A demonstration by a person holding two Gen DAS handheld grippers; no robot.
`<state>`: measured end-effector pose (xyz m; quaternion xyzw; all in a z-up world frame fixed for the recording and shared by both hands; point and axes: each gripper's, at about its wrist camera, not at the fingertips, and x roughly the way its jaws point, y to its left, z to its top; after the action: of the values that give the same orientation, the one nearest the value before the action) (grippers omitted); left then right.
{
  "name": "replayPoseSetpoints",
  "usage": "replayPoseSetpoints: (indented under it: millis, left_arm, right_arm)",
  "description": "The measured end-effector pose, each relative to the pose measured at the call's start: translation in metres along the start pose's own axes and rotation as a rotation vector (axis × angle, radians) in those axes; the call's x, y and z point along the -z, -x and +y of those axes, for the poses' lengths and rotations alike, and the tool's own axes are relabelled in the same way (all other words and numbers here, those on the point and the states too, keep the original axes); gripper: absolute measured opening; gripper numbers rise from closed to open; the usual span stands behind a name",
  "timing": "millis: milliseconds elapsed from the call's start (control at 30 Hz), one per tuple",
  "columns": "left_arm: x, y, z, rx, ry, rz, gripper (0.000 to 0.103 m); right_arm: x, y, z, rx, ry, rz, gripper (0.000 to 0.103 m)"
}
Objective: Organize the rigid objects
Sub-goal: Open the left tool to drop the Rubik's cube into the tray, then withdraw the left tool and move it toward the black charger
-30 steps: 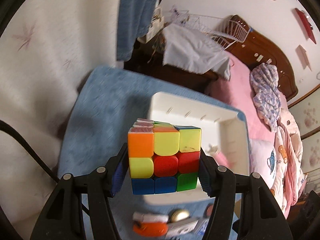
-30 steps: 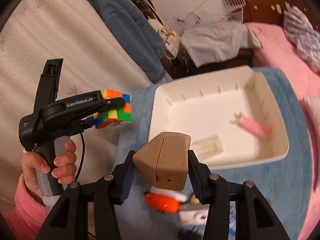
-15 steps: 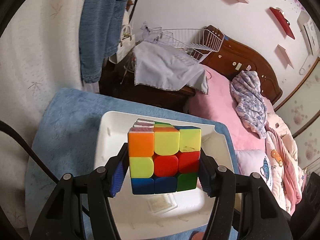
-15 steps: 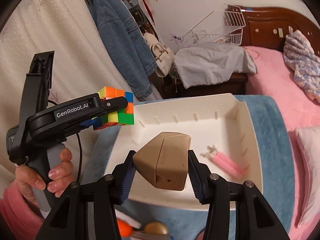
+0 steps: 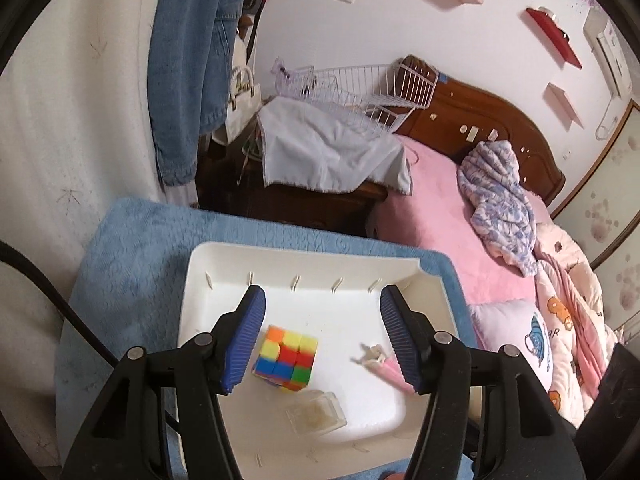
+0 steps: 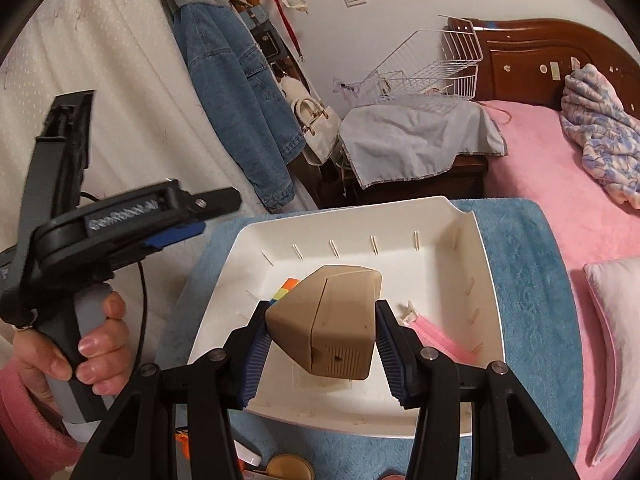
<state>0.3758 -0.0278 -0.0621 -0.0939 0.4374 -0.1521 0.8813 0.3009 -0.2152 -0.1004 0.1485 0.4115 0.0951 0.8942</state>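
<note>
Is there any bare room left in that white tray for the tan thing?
Yes: the white tray is bare along its far wall and in the middle, between the puzzle cube and pink comb. It is crowded nearer, around the clear box. The tan block sits between the opening right gripper pads.

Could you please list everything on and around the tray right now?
Tray: one, white, on towel.
Towel: one, blue, under tray.
Puzzle cube: one, multicoloured, in tray.
Clear box: one, transparent, in tray beside cube.
Pink item: one, in tray, right side.
Beige block: one, between right jaws, over tray.
Left gripper: black, jaws open above cube.
Right gripper: black, jaws opening around block.
Hand: one, holding left gripper's handle.
</note>
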Motion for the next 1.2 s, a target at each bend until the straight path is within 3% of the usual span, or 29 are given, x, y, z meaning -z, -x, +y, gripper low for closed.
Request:
replayPoseSetpoints:
  millis: [100,300,533,767,1200]
  left_arm:
    - [-0.001,0.012,0.0,-0.002,-0.002,-0.025,0.069]
    - [0.003,0.047,0.003,-0.017,-0.02,-0.07,0.078]
    - [0.015,0.091,0.008,-0.02,-0.058,-0.115,0.078]
    - [0.043,0.133,0.016,-0.02,-0.078,-0.141,0.082]
    - [0.111,0.196,0.032,0.011,-0.095,-0.091,0.082]
  right_arm:
    - [-0.001,0.008,0.0,-0.008,-0.018,-0.031,0.061]
    - [0.002,0.033,0.006,0.007,-0.027,-0.082,0.067]
    - [0.017,0.08,0.025,0.044,-0.022,-0.212,0.074]
    - [0.049,0.128,0.053,0.106,0.009,-0.332,0.081]
    - [0.126,0.187,0.087,0.158,-0.026,-0.391,0.083]
